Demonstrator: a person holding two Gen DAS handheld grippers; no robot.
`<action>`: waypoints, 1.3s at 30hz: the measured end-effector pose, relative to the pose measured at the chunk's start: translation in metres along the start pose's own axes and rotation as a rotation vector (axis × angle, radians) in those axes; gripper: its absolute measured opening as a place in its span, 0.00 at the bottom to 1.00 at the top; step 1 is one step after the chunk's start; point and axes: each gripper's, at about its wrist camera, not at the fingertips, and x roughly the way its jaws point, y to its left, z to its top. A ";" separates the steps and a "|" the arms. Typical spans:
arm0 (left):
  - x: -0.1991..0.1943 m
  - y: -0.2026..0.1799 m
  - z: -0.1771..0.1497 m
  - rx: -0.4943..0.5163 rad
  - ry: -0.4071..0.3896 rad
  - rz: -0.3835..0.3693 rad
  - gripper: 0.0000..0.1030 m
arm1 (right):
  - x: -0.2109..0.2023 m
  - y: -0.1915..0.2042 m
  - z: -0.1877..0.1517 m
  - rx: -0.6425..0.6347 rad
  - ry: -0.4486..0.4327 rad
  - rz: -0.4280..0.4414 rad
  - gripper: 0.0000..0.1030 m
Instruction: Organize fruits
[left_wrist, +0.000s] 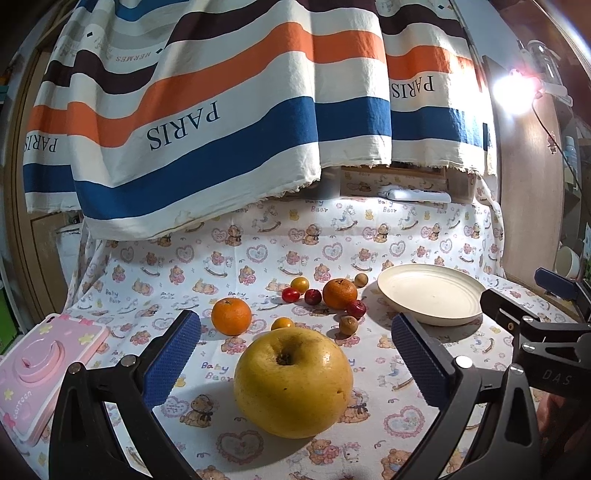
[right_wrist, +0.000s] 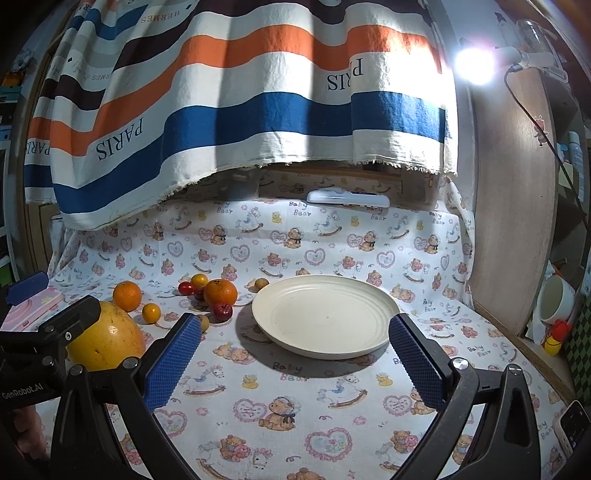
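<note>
A big yellow pear-like fruit (left_wrist: 293, 382) lies on the patterned cloth between the wide-apart fingers of my left gripper (left_wrist: 295, 354), which is open and not touching it. Behind it sit two oranges (left_wrist: 231, 316) (left_wrist: 340, 293), small red, yellow and brown fruits (left_wrist: 313, 296), and a cream plate (left_wrist: 430, 293) to the right. In the right wrist view my right gripper (right_wrist: 295, 350) is open and holds nothing, with the plate (right_wrist: 325, 315) just ahead. The yellow fruit (right_wrist: 107, 338) and oranges (right_wrist: 220, 292) lie to its left.
A pink toy camera (left_wrist: 40, 369) sits at the left edge. A striped cloth (left_wrist: 221, 110) hangs over the back. A white remote-like device (right_wrist: 347, 197) lies at the rear. A bright lamp (right_wrist: 474, 66), a wooden panel and a mug (right_wrist: 554, 304) stand at right.
</note>
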 end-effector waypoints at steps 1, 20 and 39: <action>0.000 0.001 0.000 -0.001 0.000 0.002 1.00 | 0.001 0.001 0.000 -0.002 0.005 -0.002 0.99; -0.001 -0.004 0.000 0.015 0.001 -0.011 1.00 | 0.002 0.006 -0.001 -0.013 0.006 0.015 0.99; 0.002 -0.001 -0.002 -0.001 0.020 0.022 1.00 | 0.001 0.006 0.000 -0.012 0.000 0.011 0.99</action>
